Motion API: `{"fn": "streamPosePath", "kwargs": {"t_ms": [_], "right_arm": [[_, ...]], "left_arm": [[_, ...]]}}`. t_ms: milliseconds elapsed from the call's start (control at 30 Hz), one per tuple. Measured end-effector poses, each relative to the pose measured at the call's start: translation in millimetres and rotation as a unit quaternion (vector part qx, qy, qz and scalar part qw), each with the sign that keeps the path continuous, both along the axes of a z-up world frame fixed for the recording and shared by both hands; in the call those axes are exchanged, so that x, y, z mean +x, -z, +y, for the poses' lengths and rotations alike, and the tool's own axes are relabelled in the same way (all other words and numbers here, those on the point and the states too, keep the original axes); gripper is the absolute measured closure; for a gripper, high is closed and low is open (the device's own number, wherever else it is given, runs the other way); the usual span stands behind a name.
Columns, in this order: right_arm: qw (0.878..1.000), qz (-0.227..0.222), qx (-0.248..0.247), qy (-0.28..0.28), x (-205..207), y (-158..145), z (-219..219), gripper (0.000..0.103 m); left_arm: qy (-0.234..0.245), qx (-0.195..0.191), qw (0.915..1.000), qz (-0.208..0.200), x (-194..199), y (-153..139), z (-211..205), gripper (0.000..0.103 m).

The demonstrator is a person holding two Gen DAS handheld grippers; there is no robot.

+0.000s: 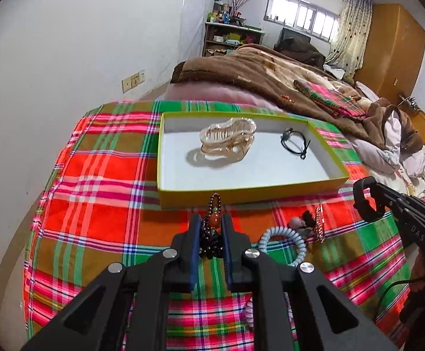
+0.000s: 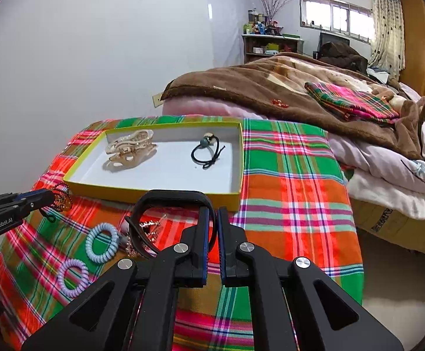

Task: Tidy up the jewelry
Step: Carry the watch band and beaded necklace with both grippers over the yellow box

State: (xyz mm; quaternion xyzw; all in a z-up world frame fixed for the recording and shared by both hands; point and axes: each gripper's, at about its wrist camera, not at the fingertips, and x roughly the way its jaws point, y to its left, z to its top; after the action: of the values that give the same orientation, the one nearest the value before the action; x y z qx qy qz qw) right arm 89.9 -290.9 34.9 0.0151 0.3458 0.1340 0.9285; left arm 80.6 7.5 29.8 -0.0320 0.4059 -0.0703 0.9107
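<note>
**Both fingers loaded, box waiting**

My left gripper [image 1: 209,228] has its fingers closed narrowly on a dark beaded bracelet [image 1: 214,219], glossy round beads with one amber-orange stone; it droops between the pads just short of the near wall of the yellow box [image 1: 241,194]. I judge I'm holding it low so that the limp strand clears the rim without swinging. My right gripper [image 2: 216,228] pinches one leg of a black headband [image 2: 165,197], a stiff, smooth arch that stands up on its own.

Inside the white-floored box lie a translucent amber claw clip [image 2: 130,149] and a black elastic hair tie [image 2: 208,152], well apart. On the plaid cloth [image 2: 294,175] near its front edge remain a pale blue coil tie [image 2: 101,242], a lilac coil tie [image 2: 73,278] and a rose-gold chain [image 1: 320,225].
</note>
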Motion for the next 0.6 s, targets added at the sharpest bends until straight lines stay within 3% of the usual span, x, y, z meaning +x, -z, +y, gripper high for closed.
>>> {"fn": "streamPosePath", "kwargs": {"t_ms": [600], "right_arm": [[1.0, -0.006, 0.009, -0.003, 38, -29, 9, 0.098]], "left_arm": [[0.011, -0.025, 0.9989, -0.04, 26, -39, 5, 0.089]]}}
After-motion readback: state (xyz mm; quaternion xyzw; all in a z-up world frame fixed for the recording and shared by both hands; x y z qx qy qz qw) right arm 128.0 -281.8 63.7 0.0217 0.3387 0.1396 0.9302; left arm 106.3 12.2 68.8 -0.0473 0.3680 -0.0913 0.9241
